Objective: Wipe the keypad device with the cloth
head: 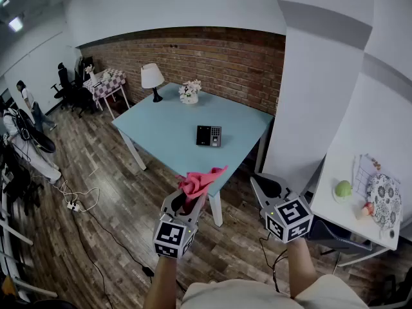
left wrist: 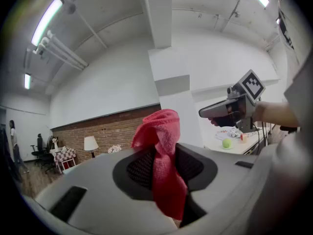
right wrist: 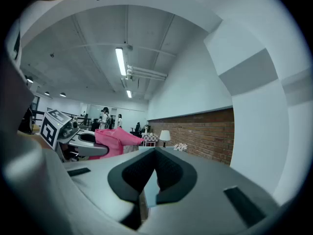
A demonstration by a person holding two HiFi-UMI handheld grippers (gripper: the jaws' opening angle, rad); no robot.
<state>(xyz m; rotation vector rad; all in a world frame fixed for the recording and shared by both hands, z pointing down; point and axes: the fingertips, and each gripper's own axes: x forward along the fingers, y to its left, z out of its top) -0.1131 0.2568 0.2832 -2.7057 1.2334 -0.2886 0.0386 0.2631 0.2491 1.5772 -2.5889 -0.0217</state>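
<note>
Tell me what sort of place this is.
Most likely an open office or studio space, staged partly like a room: a light blue table with a lamp and a keypad device stands before a brick wall, with office chairs on the wood floor further back.

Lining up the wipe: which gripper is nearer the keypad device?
Left. The left gripper, holding the cloth, faces the keypad device from the near table corner; the right gripper is off rightward.

Your pink cloth (head: 201, 180), bunched, clamped in your left claw (head: 190, 201), 1 dark keypad device (head: 208, 136) lying flat on the pale blue surface (head: 167, 127), well apart from the cloth
</note>
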